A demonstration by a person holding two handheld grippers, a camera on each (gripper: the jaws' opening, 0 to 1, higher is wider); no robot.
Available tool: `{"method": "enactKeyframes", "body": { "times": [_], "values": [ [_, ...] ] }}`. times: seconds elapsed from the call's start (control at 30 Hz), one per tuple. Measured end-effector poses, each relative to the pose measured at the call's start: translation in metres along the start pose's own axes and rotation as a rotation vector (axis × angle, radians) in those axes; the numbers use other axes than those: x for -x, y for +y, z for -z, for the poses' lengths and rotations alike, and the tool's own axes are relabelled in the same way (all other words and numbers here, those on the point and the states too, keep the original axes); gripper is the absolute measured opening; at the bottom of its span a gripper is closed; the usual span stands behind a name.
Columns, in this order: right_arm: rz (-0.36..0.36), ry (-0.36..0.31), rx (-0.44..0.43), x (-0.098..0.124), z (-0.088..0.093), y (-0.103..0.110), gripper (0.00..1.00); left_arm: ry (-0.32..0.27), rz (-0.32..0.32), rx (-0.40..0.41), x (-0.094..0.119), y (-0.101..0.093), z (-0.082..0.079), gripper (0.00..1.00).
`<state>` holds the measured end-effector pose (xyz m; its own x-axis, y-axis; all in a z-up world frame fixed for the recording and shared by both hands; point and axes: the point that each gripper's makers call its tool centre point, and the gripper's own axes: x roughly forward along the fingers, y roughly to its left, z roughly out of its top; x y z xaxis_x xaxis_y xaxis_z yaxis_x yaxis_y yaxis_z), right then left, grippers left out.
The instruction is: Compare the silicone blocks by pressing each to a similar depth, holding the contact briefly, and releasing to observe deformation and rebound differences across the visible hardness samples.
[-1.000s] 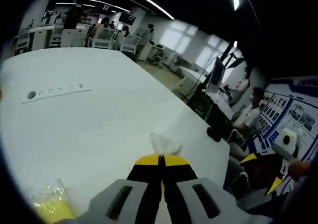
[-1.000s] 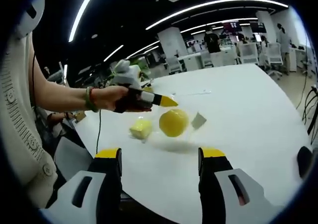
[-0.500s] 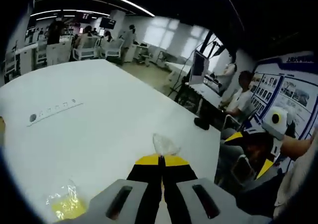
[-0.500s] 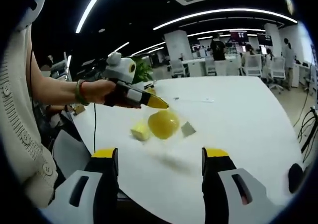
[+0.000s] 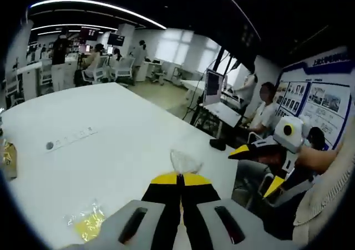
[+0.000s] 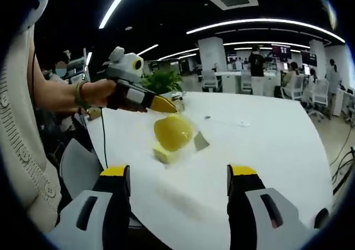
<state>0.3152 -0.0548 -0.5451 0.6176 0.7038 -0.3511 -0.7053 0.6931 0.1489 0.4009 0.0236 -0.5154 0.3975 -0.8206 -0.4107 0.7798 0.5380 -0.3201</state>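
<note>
My left gripper [image 6: 166, 105], jaws pinched on the clear wrapping [image 5: 184, 162] of a yellow round sample [image 6: 172, 132], hangs it above the white table [image 6: 266, 150], beside the yellow block [image 6: 165, 154] I judge next, while my right gripper [image 6: 177, 175] stands open nearer me.

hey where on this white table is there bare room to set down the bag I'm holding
Bare room: the broad white table stretch between the right tool and the far edge, right of the small grey block. Crowded: under the left tool, where the clear bag with the yellow ball hangs just above the pale yellow block.
</note>
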Motion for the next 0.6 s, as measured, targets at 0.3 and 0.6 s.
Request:
{"method": "enactKeyframes", "body": {
  "times": [0.3, 0.6],
  "values": [
    [-0.061, 0.011, 0.042, -0.024, -0.006, 0.023, 0.68, -0.018, -0.022, 0.0, 0.039, 0.001, 0.002, 0.0],
    [-0.118, 0.036, 0.106, -0.05, -0.011, 0.043, 0.7, -0.022, -0.04, -0.003, 0.072, -0.002, 0.011, 0.0]
  ]
}}
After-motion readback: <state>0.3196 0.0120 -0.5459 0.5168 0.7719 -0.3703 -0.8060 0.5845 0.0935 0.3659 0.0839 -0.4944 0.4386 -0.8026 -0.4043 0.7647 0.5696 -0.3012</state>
